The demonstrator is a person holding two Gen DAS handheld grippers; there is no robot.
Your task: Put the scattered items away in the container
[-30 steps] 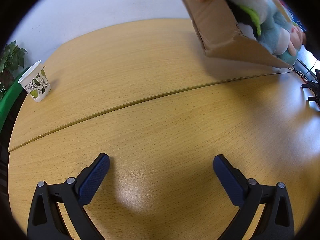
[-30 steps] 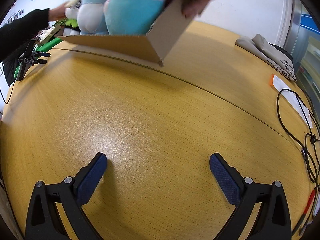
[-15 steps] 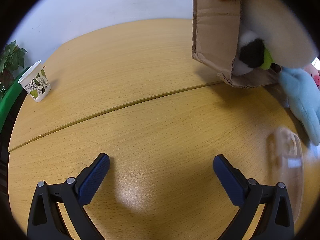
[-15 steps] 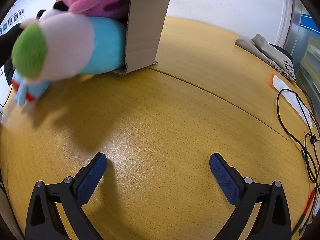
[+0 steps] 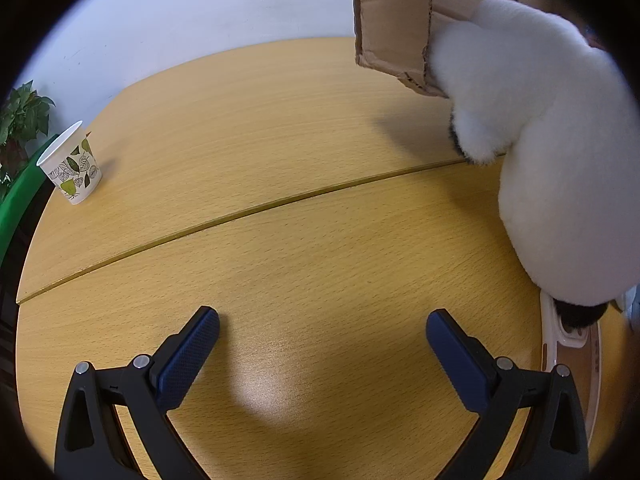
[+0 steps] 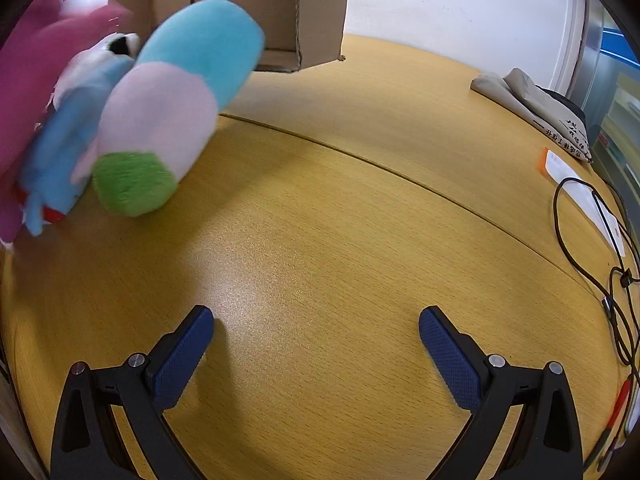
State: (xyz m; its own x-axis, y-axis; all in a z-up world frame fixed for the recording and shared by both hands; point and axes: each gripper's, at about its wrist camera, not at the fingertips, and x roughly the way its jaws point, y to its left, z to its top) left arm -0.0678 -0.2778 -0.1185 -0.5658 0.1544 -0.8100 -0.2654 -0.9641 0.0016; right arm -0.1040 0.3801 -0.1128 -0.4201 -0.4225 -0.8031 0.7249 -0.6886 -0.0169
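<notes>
A cardboard box hangs upended above the far side of the wooden table; it also shows in the right wrist view. Plush toys are spilling from it. A large white plush fills the right of the left wrist view. In the right wrist view a blue, pink and green plush, a magenta plush and a light blue plush tumble at the left, blurred. My left gripper and right gripper are both open and empty, low over bare table, apart from the toys.
A leaf-patterned paper cup stands at the table's far left edge, by a plant. A white object lies under the white plush. In the right wrist view, black cables, papers and folded cloth lie at right.
The box has been tipped from tilted to upended and lifted higher. The plush toys have fallen out of it onto the table. Neither gripper has moved.
</notes>
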